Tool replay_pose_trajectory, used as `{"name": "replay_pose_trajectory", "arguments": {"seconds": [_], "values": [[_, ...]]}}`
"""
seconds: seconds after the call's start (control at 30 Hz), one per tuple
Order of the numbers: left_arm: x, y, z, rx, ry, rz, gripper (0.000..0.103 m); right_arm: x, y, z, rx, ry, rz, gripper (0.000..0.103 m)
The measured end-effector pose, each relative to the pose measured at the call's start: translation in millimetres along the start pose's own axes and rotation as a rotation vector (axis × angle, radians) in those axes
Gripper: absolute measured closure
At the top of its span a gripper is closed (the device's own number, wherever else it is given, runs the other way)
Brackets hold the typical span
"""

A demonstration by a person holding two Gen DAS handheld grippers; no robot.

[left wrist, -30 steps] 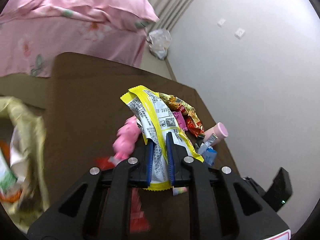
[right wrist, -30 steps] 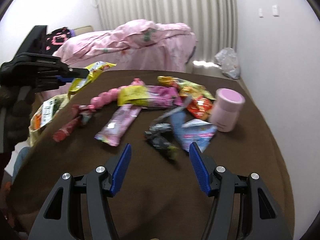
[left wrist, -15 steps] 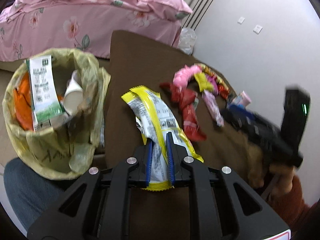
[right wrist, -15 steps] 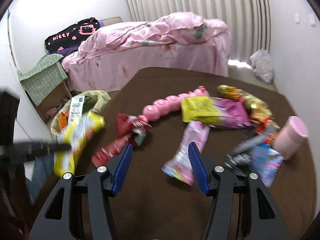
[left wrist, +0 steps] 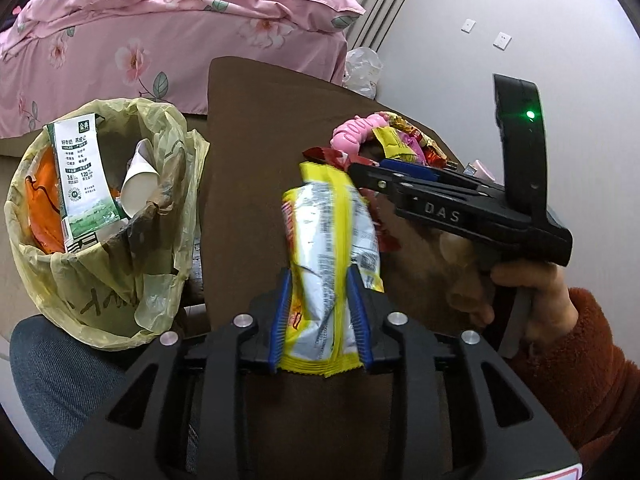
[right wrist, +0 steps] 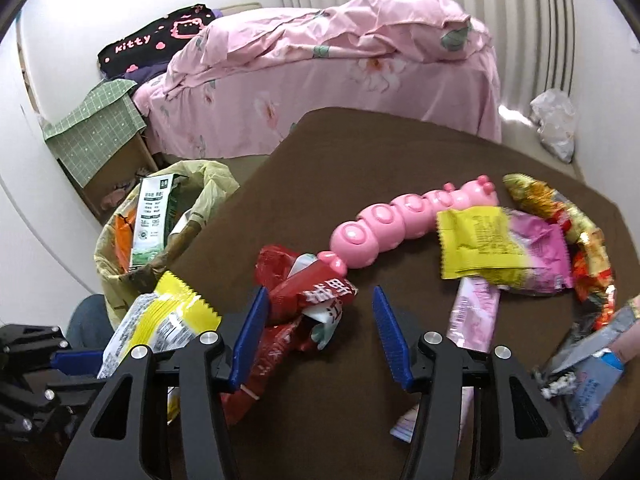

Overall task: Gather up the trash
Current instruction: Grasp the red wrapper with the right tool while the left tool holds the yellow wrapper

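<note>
My left gripper (left wrist: pixel 319 280) holds its jaws a little apart and they are opening. A yellow and silver snack wrapper (left wrist: pixel 332 240) hangs blurred and loose between the blue pads. It hovers just right of the yellow-lined trash bag (left wrist: pixel 100 300), which holds a green carton and a paper cup. My right gripper (right wrist: pixel 319 296) is above the brown table (right wrist: pixel 400 148); its jaws are closing but still wide. A crumpled red wrapper (right wrist: pixel 304 300) lies between them, not pinched. The left gripper (right wrist: pixel 60 360) and its wrapper (right wrist: pixel 160 320) show at lower left, in front of the bag (right wrist: pixel 216 176).
A pink caterpillar toy (right wrist: pixel 400 216), a yellow-pink packet (right wrist: pixel 500 248), a pale pink wrapper (right wrist: pixel 474 316), gold and red wrappers (right wrist: pixel 584 240) and a blue-grey packet (right wrist: pixel 592 376) lie on the table. A pink bed (right wrist: pixel 340 60) stands behind. A person's hand (left wrist: pixel 532 292) and a jeans-clad knee (left wrist: pixel 60 360) are close.
The left gripper swung from the table to beside the trash bag, then its jaws parted around the yellow wrapper. The right gripper slid left across the table to the red wrapper, its jaws narrowing.
</note>
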State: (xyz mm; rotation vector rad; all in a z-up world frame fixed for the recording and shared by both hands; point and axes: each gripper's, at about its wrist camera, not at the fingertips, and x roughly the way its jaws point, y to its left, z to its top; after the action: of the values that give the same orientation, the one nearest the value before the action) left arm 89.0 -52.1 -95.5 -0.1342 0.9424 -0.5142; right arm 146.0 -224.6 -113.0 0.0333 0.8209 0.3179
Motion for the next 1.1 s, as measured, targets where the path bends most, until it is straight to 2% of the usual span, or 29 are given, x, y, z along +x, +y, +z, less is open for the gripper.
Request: {"name": "replay_pose_trajectory", "arguments": {"seconds": [0.07, 0.4, 0.43, 0.57, 0.73, 0.8, 0.93, 0.97, 1.03, 1.1], "values": [[1.6, -2.0, -0.1, 0.001, 0.002, -0.005, 0.073, -4.8, -3.5, -4.0, 0.001, 0.004, -0.011, 0.064], [0.9, -9.1, -0.7, 0.033, -0.001, 0.02, 0.067, -24.2, -25.8, -33.4, -0.021, 0.034, -0.179, 0.064], [0.4, -9.2, -0.4, 0.034, -0.003, 0.024, 0.067, -27.4, -27.9, -36.2, -0.014, 0.03, -0.177, 0.064], [-2.2, -9.2, 0.4, 0.037, -0.017, 0.039, 0.063, -50.1, -35.2, -41.0, 0.043, -0.053, -0.057, 0.064], [-4.3, -14.9, 1.0, 0.064, -0.032, 0.059, 0.062, -43.1, -32.6, -26.7, -0.001, -0.069, -0.069, 0.064], [-4.4, -16.9, -0.3, 0.079, -0.029, 0.063, 0.061, -35.2, -31.3, -19.8, -0.006, -0.069, -0.049, 0.064], [-3.3, -19.0, -1.8, 0.093, -0.018, 0.072, 0.061, -8.2, -37.3, -15.5, 0.031, 0.005, 0.008, 0.064], [-3.6, -19.4, -2.2, 0.097, -0.017, 0.075, 0.061, -7.4, -37.8, -17.4, 0.044, 0.006, 0.015, 0.07], [-4.6, -19.5, -2.9, 0.101, -0.018, 0.081, 0.061, -14.2, -33.5, -22.1, 0.037, -0.008, 0.028, 0.072], [-4.2, -18.8, -3.0, 0.097, -0.016, 0.079, 0.061, -24.2, -31.4, -26.3, 0.037, -0.031, 0.005, 0.072]]}}
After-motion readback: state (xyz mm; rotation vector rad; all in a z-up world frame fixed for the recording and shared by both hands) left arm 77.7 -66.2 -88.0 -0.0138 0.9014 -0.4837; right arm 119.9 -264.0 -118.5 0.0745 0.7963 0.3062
